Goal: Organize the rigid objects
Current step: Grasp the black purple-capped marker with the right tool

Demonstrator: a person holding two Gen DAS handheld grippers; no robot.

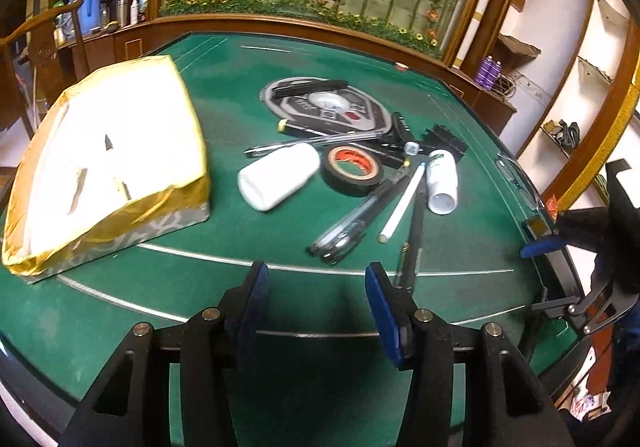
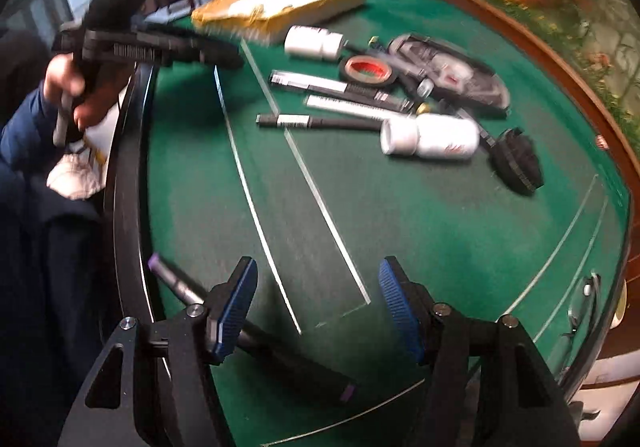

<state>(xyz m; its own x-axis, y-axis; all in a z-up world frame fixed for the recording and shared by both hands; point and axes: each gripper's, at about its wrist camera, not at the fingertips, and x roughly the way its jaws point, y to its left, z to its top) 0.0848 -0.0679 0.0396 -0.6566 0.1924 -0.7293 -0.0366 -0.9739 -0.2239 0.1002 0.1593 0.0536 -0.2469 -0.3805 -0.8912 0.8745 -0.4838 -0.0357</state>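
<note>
While both grippers hover over the green felt table (image 1: 208, 59), each stands with its blue-padded jaws apart and nothing between them: the left gripper (image 1: 316, 303) at 6 o'clock of its own view, the right gripper (image 2: 318, 303) likewise low in the right wrist view. In the left view a gold-wrapped box (image 1: 108, 163) with a white lining sits open at 9 o'clock, a dark pen-like item lying inside it. Clutter gathers near the centre toward 2 o'clock: a large white bottle (image 1: 278, 175) on its side, a roll of black tape (image 1: 352, 169) with a red-orange core just beside it, a small white bottle (image 1: 441, 181) with a green mark on its label too blurred to read, a white stick (image 1: 402, 203), a bundle of dark pens (image 1: 352, 223) and a clear pen (image 1: 316, 141). Behind them, at 12 o'clock, lies a round grey packaged item (image 1: 326, 105) whose print cannot be made out. In the right wrist view a purple-capped marker (image 2: 176, 285) lies on the felt at 7 o'clock, partly hidden behind the left finger (image 2: 234, 307), and a black brush-like object (image 2: 518, 161) rests at 3 o'clock. Writing on the pen barrels is smeared by motion blur.
</note>
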